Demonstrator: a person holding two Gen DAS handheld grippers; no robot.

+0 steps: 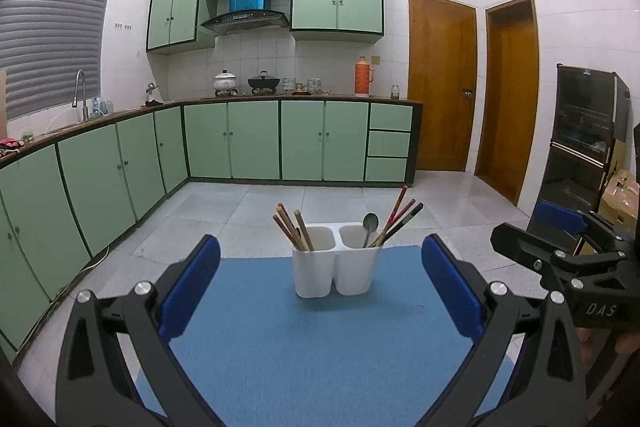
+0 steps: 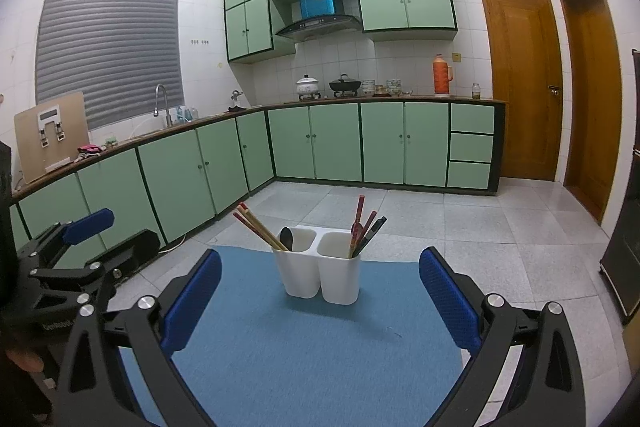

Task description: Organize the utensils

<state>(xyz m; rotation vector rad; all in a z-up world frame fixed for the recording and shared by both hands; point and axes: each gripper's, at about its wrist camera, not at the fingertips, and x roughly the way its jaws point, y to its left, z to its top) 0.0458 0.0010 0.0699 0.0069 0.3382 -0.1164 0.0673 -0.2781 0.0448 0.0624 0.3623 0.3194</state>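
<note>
A white two-compartment utensil holder [image 1: 336,267] [image 2: 320,275] stands upright at the far middle of a blue mat [image 1: 304,347] [image 2: 312,339]. In the left wrist view its left cup holds red and wooden chopsticks [image 1: 292,229]. Its right cup holds a metal spoon [image 1: 370,225] and more chopsticks [image 1: 400,217]. The right wrist view shows a dark spoon [image 2: 286,238] beside the chopsticks [image 2: 258,229] on the left, and red and dark chopsticks [image 2: 362,231] on the right. My left gripper [image 1: 320,251] [image 2: 108,235] is open and holds nothing. My right gripper [image 2: 320,259] [image 1: 536,231] is also open and holds nothing. Both hover short of the holder.
The mat's far edge lies just behind the holder, with tiled floor [image 1: 280,203] beyond. Green base cabinets [image 1: 232,139] line the left and back walls under a counter with sink, pots and an orange thermos [image 1: 363,77]. Wooden doors [image 1: 440,83] and a black cabinet [image 1: 584,131] stand to the right.
</note>
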